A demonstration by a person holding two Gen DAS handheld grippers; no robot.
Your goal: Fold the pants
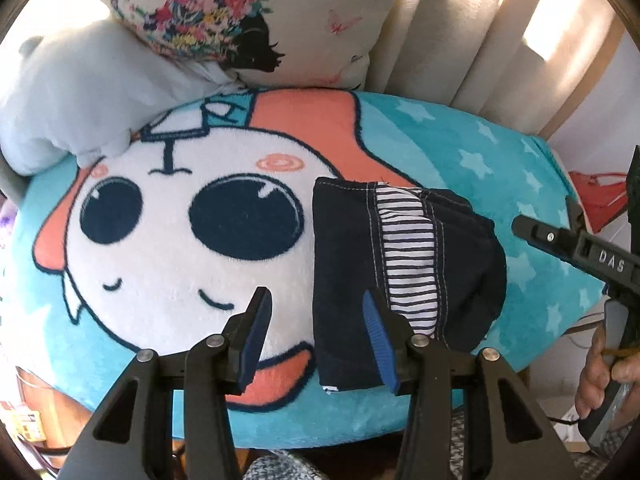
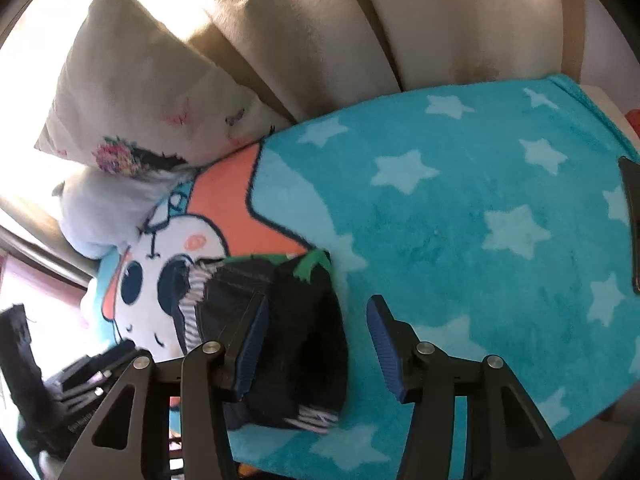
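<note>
Navy pants (image 1: 404, 264), folded into a compact bundle, lie on a turquoise star-print blanket (image 1: 480, 148) with a cartoon face (image 1: 192, 216). Striped lining shows along the waistband. Bundle sits partly on the white of the face, partly on the turquoise, just right of the face's right-hand eye. Left gripper (image 1: 316, 332) hovers over the near edge of the pants, jaws spread wide, nothing between them; its right-hand finger overlaps the dark cloth in view, contact cannot be told. Right gripper (image 2: 316, 344), jaws likewise apart and holding nothing, sits above the bundle's right side; pants (image 2: 280, 328) appear between and under its fingers, blurred. From the left wrist view the right gripper enters from the right edge. Floral pillow (image 1: 224, 20) and pale plush (image 1: 80, 100) rest at the blanket's far edge against beige cushions (image 1: 460, 40).
</note>
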